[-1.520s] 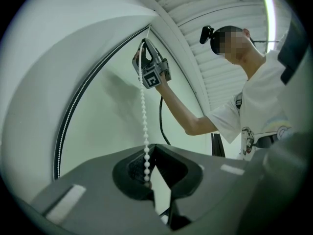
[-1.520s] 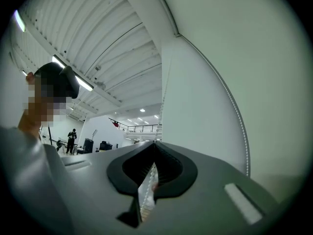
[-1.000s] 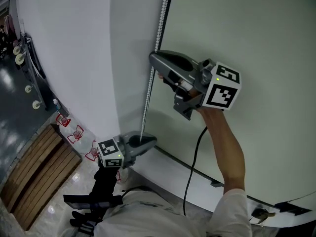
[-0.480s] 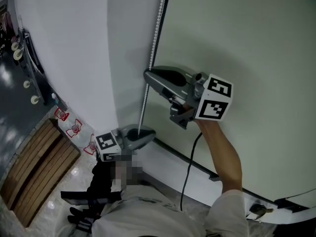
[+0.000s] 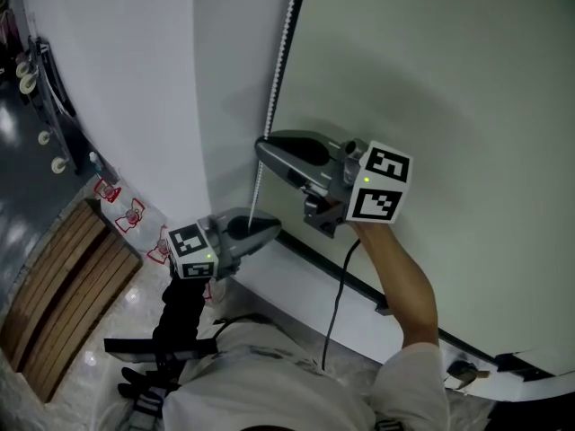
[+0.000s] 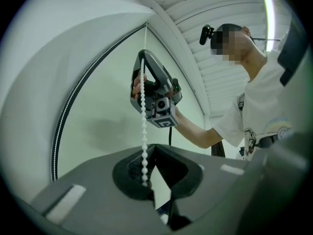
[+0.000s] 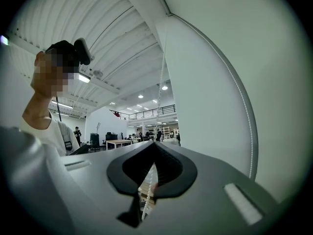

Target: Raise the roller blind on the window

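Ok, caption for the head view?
Right gripper, left gripper below it, both clamping the bead chain beside the roller blind.

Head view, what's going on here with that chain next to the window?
A person with a gripper in each hand is working the bead chain of the roller blind. The right gripper is shut on the chain higher up. The left gripper is closed on the same chain lower down, near the sill. The chain runs straight between them. The blind looks to be still down over the window.
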`<state>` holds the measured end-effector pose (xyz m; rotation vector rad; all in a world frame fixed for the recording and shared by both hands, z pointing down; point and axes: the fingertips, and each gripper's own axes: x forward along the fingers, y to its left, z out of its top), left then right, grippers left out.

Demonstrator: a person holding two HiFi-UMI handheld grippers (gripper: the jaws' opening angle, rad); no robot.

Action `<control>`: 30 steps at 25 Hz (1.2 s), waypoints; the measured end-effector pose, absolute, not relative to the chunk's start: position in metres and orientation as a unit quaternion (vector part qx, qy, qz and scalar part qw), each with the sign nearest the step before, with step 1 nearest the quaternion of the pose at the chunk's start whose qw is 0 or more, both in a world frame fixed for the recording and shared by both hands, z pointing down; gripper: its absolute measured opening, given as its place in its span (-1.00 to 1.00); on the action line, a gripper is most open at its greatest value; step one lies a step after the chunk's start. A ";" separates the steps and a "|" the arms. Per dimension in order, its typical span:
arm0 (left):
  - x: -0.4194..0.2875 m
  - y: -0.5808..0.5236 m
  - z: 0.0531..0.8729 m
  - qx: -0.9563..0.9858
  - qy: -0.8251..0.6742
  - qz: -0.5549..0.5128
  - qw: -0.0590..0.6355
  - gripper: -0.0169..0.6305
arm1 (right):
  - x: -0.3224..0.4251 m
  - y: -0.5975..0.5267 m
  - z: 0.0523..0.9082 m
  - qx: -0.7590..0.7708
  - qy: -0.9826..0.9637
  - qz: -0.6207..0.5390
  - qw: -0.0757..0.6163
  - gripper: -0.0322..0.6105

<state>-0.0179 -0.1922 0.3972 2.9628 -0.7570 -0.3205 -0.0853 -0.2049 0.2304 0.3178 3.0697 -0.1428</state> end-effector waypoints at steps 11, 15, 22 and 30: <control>-0.025 -0.206 0.384 0.958 -0.264 -0.100 0.044 -0.95 | -0.091 -0.205 0.281 0.124 0.989 -0.083 -0.025 -0.89; -0.026 -0.204 0.386 0.958 -0.263 -0.100 0.044 -0.95 | -0.087 -0.203 0.298 0.124 0.987 -0.104 -0.021 -0.89; -0.022 -0.196 0.394 0.961 -0.254 -0.100 0.033 -0.95 | -0.082 -0.199 0.297 0.126 0.988 -0.088 0.011 -0.35; -0.020 -0.194 0.393 0.962 -0.251 -0.105 0.030 -0.95 | -0.082 -0.222 0.196 0.120 0.990 -0.043 0.062 -0.32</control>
